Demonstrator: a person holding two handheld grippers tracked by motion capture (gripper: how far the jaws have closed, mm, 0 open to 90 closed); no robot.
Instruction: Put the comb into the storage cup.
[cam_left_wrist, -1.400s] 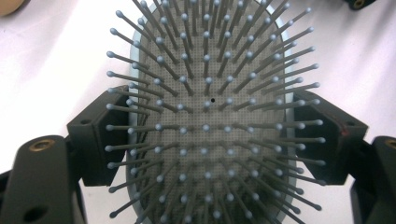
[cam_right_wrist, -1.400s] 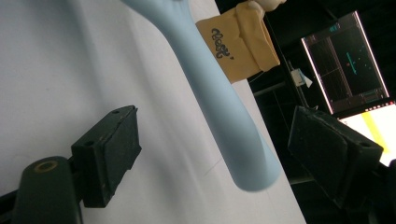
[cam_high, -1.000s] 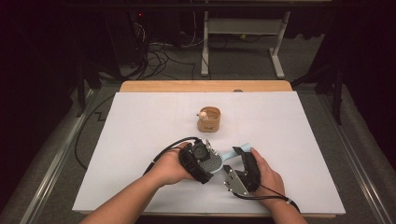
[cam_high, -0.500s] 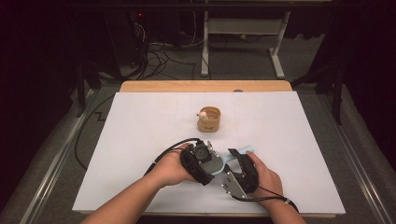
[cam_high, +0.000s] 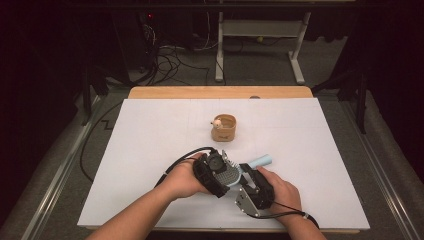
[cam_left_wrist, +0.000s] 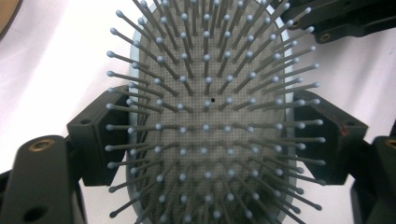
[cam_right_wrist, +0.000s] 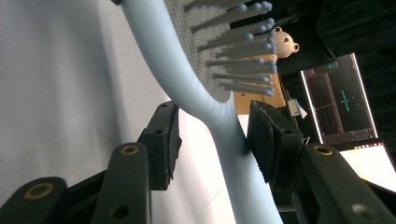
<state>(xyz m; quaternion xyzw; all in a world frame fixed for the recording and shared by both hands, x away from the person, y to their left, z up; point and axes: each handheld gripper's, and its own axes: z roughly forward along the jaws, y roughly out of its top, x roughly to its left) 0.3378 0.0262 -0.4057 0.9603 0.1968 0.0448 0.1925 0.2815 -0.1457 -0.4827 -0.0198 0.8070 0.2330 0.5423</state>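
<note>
A pale blue hairbrush (cam_high: 229, 176) is held just above the white sheet, bristles up, its handle (cam_high: 261, 160) pointing right and away. My left gripper (cam_high: 222, 174) is shut on the brush head (cam_left_wrist: 205, 116), one pad pressed against each rim. My right gripper (cam_high: 246, 175) straddles the neck of the handle (cam_right_wrist: 210, 105). Its jaws have just been closing. In the right gripper view the right pad (cam_right_wrist: 268, 135) sits against the handle, while the left pad (cam_right_wrist: 163, 135) still stands a little off it.
A small wooden cup (cam_high: 224, 129) with a tiny bear figure (cam_high: 217, 121) at its rim stands on the white sheet (cam_high: 150, 145) beyond the brush. The bear (cam_right_wrist: 285, 43) and a lit monitor (cam_right_wrist: 341, 98) appear behind the bristles. Cables (cam_high: 170, 55) and a metal stand (cam_high: 260, 40) lie past the table.
The right gripper's jaws have narrowed around the brush handle. Both hands and the brush have stayed where they were.
</note>
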